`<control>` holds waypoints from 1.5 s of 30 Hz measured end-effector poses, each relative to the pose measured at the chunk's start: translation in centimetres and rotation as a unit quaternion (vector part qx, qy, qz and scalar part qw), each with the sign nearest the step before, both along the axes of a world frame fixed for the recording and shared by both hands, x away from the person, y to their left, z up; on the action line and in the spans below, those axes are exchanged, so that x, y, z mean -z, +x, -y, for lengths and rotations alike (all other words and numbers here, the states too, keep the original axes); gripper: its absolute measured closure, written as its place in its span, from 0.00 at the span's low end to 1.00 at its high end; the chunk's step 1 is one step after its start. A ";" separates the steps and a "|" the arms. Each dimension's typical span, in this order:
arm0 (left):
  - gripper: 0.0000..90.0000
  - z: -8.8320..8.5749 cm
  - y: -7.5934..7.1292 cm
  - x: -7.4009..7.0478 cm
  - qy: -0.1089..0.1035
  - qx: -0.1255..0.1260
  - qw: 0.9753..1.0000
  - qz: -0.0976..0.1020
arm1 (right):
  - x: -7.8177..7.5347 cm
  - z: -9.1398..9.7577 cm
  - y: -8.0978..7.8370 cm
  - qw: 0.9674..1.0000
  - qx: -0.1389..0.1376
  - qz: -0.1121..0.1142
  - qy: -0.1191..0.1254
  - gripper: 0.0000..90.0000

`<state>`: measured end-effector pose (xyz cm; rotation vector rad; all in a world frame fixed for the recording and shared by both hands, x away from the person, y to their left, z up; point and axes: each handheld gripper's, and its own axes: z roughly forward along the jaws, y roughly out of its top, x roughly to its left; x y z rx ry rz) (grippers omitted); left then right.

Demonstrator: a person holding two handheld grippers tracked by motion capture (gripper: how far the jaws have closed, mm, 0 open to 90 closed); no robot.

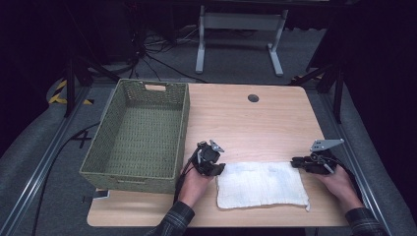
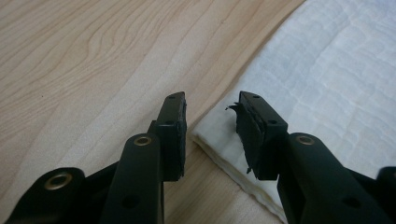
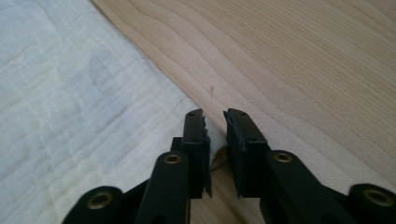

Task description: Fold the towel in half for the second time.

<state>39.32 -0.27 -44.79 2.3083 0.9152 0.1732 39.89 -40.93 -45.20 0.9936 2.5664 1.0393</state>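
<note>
A folded white cloth (image 1: 263, 184) lies flat on the wooden table (image 1: 246, 118) near its front edge. My left gripper (image 1: 211, 162) is at the cloth's far left corner. In the left gripper view the gripper (image 2: 210, 100) stands open, astride that corner of the cloth (image 2: 327, 70), and its pads are clear of the fabric. My right gripper (image 1: 307, 163) is at the far right corner. In the right gripper view the gripper (image 3: 215, 114) has its jaws close together, with the curled-up corner of the cloth (image 3: 70, 93) pinched between the pads.
A green woven basket (image 1: 110, 140) with nothing in it fills the table's left side, its right wall close to my left hand. Bare wood stretches behind the cloth up to a round cable hole (image 1: 253, 98). The table's right edge runs just past my right hand.
</note>
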 end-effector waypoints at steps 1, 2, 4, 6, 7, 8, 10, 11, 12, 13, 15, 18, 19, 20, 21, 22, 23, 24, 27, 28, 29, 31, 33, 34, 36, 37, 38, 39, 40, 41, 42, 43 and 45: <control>0.70 0.0 0.0 0.1 0.002 -0.003 1.000 -0.001 | 0.0 0.0 0.0 1.000 -0.002 -0.001 0.000 0.92; 0.71 0.0 0.0 0.3 0.001 -0.005 1.000 0.000 | 0.0 -0.1 0.0 1.000 -0.004 -0.001 0.001 0.94; 0.72 0.1 0.1 0.4 0.005 -0.002 1.000 -0.007 | 0.0 -0.1 -0.1 1.000 -0.005 -0.002 0.000 0.95; 0.78 0.2 0.0 0.6 0.005 0.006 1.000 -0.001 | 0.0 -0.2 -0.1 1.000 -0.005 -0.002 -0.001 0.96; 0.80 0.3 0.0 0.6 0.007 0.009 1.000 -0.001 | 0.0 -0.2 -0.1 1.000 -0.005 -0.002 -0.002 0.96; 0.84 0.3 0.0 0.6 0.004 0.015 1.000 -0.002 | -0.1 -0.2 -0.1 1.000 -0.004 -0.002 -0.002 0.96; 0.90 0.4 -0.1 0.6 0.004 0.017 1.000 -0.006 | -0.1 -0.2 -0.1 1.000 -0.003 0.003 -0.005 0.97; 0.92 0.5 -0.1 0.5 0.008 0.021 1.000 0.000 | -0.1 -0.2 -0.1 1.000 -0.002 0.003 -0.006 0.97; 0.93 0.6 -0.1 0.5 0.008 0.020 1.000 0.000 | -0.2 -0.1 0.0 1.000 0.000 0.002 -0.006 0.97; 0.93 0.6 -0.1 0.4 0.005 0.020 1.000 -0.002 | -0.2 -0.1 0.0 1.000 0.004 0.003 -0.004 0.97; 0.94 0.6 0.0 0.2 0.001 0.018 1.000 0.001 | -0.5 0.1 0.1 1.000 0.007 0.009 -0.005 0.97; 0.94 0.3 0.0 -0.6 -0.019 0.010 1.000 0.012 | -1.0 0.4 0.5 1.000 0.015 0.020 -0.001 0.97; 0.94 0.3 0.0 -0.6 -0.019 0.010 1.000 0.012 | -1.0 0.4 0.5 1.000 0.015 0.020 -0.001 0.97; 0.94 0.1 0.1 -1.0 -0.027 0.002 0.999 0.026 | -1.3 0.6 0.7 1.000 0.019 0.024 0.003 0.97; 0.94 0.1 0.1 -1.1 -0.035 -0.005 0.999 0.030 | -1.6 0.8 0.9 0.999 0.022 0.031 0.007 0.97; 0.94 0.2 0.2 -1.4 -0.039 -0.008 0.999 0.036 | -1.8 0.8 1.0 0.999 0.023 0.033 0.008 0.97; 0.94 0.2 0.3 -1.6 -0.042 -0.007 0.998 0.042 | -2.1 0.9 1.2 0.999 0.025 0.039 0.008 0.97; 0.94 0.2 0.3 -1.8 -0.041 -0.009 0.998 0.045 | -2.4 1.0 1.4 0.999 0.027 0.043 0.009 0.97; 0.94 0.1 0.1 -2.1 -0.050 -0.008 0.997 0.051 | -3.3 1.1 1.5 0.998 0.031 0.060 0.013 0.97; 0.94 0.0 -0.1 -2.2 -0.050 -0.005 0.998 0.049 | -3.5 1.2 1.5 0.997 0.032 0.062 0.016 0.97; 0.94 0.0 -0.2 -2.3 -0.056 -0.003 0.997 0.051 | -3.6 1.3 1.3 0.997 0.032 0.065 0.020 0.97; 0.94 -0.1 -0.6 -2.5 -0.058 0.003 0.997 0.053 | -3.7 1.5 0.8 0.997 0.030 0.065 0.023 0.97; 0.94 -0.2 -1.1 -2.7 -0.059 0.007 0.997 0.056 | -3.6 1.5 0.3 0.997 0.026 0.065 0.023 0.97; 0.94 -0.2 -1.4 -2.8 -0.062 0.007 0.996 0.057 | -3.6 1.6 -0.2 0.997 0.023 0.066 0.022 0.97; 0.94 -0.4 -1.9 -3.1 -0.063 0.016 0.996 0.064 | -3.6 1.7 -1.0 0.997 0.020 0.068 0.023 0.97; 0.93 -0.4 -1.9 -3.1 -0.063 0.016 0.996 0.064 | -3.6 1.8 -1.3 0.997 0.017 0.068 0.025 0.97; 0.93 -0.5 -2.1 -3.2 -0.064 0.018 0.996 0.065 | -3.6 1.8 -1.3 0.997 0.017 0.068 0.025 0.97; 0.93 -0.5 -2.3 -3.3 -0.062 0.021 0.995 0.069 | -3.7 1.7 -1.5 0.997 0.016 0.068 0.027 0.97; 0.93 -0.6 -2.5 -3.4 -0.060 0.022 0.995 0.070 | -3.7 1.8 -1.8 0.997 0.014 0.067 0.026 0.97; 0.93 -0.6 -2.8 -3.4 -0.064 0.024 0.995 0.072 | -3.7 1.7 -2.1 0.997 0.012 0.068 0.028 0.97; 0.93 -0.7 -3.1 -3.4 -0.065 0.027 0.995 0.072 | -3.7 1.7 -2.3 0.997 0.009 0.069 0.027 0.97; 0.93 -0.7 -3.3 -3.4 -0.064 0.031 0.995 0.072 | -3.7 1.6 -2.5 0.997 0.007 0.070 0.024 0.97; 0.93 -0.8 -3.8 -3.5 -0.063 0.035 0.995 0.073 | -3.8 1.6 -2.8 0.997 0.008 0.071 0.026 0.97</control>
